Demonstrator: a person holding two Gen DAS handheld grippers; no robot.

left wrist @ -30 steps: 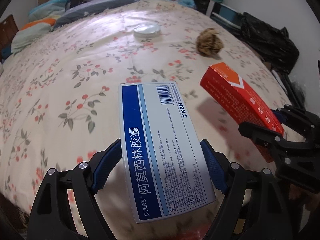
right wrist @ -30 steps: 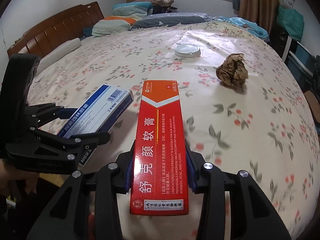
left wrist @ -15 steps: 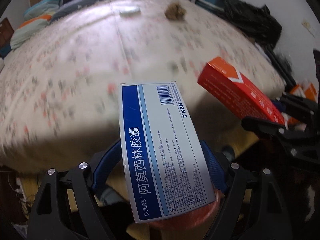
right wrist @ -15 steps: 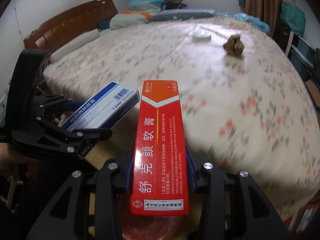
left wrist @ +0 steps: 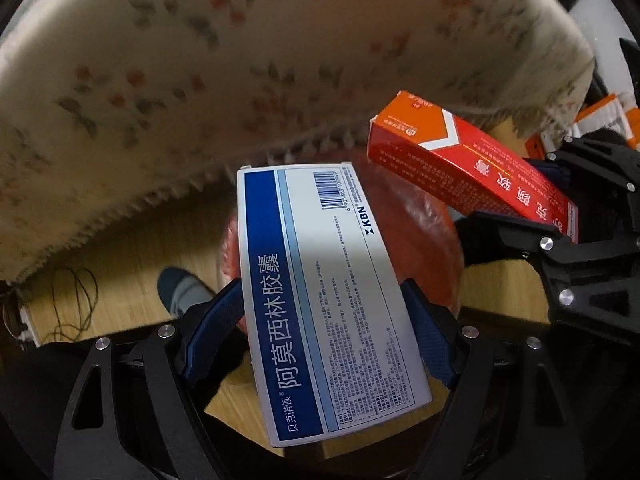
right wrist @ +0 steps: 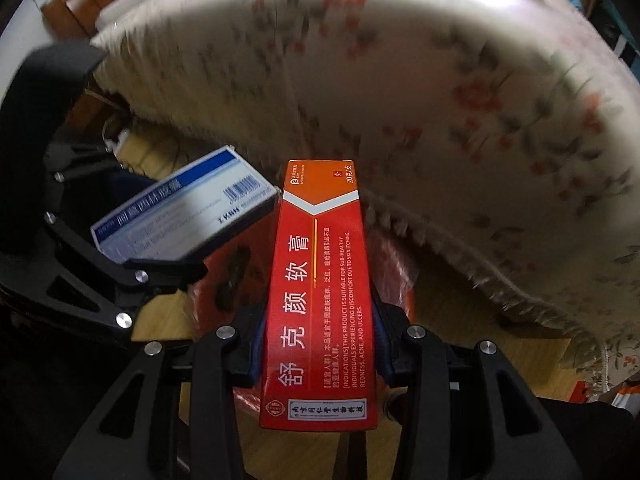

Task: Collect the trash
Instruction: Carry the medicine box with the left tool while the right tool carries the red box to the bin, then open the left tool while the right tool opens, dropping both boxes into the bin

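Pointing down past the bed (left wrist: 200, 80) edge, the left gripper (left wrist: 324, 332) clamps a white-and-blue box (left wrist: 320, 300) across its width, its far end jutting over a red bin (left wrist: 432, 248) on the wooden floor; just beside it, the right gripper (right wrist: 318, 344) squeezes a long red box (right wrist: 320, 292) by its sides, also poised above the bin (right wrist: 400, 276)

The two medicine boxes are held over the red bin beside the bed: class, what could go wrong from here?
1. The blue-and-white box is long and tilted in the left gripper; released so, it might catch the red bin rim and tip onto the floor.
2. The red box in the right gripper sits close to the blue-and-white box; dropped together, they could collide and bounce out.
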